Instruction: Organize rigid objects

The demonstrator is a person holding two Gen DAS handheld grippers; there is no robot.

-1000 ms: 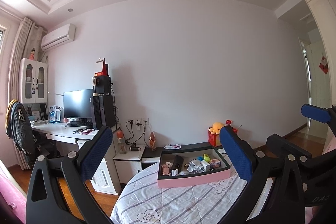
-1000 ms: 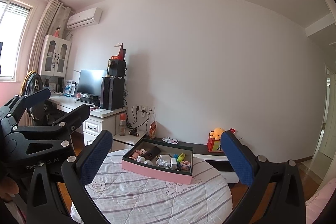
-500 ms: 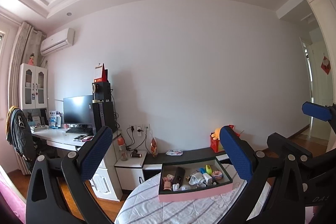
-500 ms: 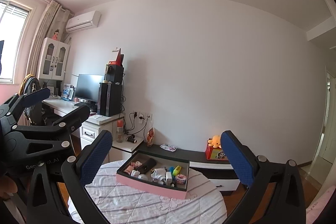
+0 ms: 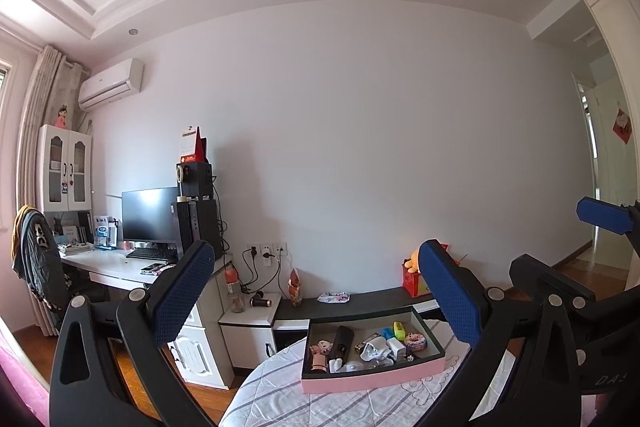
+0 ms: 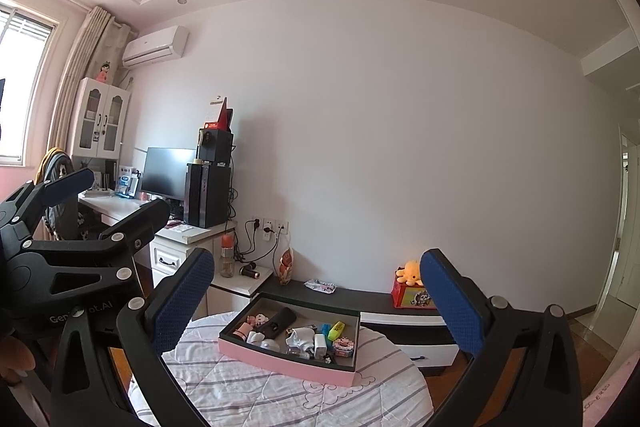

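A pink-sided box [image 5: 372,379] [image 6: 288,363] with a dark lining rests on a round table covered by a striped white cloth [image 5: 280,403] [image 6: 240,395]. Inside lie a black remote-like bar [image 5: 342,341] [image 6: 276,321], a yellow-green marker [image 5: 399,330] [image 6: 337,330], a white plug [image 6: 319,341], a small pink figure [image 5: 319,349] and other small items. My left gripper [image 5: 314,255] and right gripper [image 6: 316,259] are both open and empty, held high and well short of the box.
A white desk [image 5: 104,265] with a monitor, a computer tower and a draped chair stands at the left. Behind the table runs a low black cabinet [image 6: 360,297] bearing a red box and a yellow plush. A doorway [image 5: 600,187] opens at the right.
Both cameras have tilted upward a little, so the box and table sit lower in each view. The jaws of both grippers have stayed wide apart and hold nothing.
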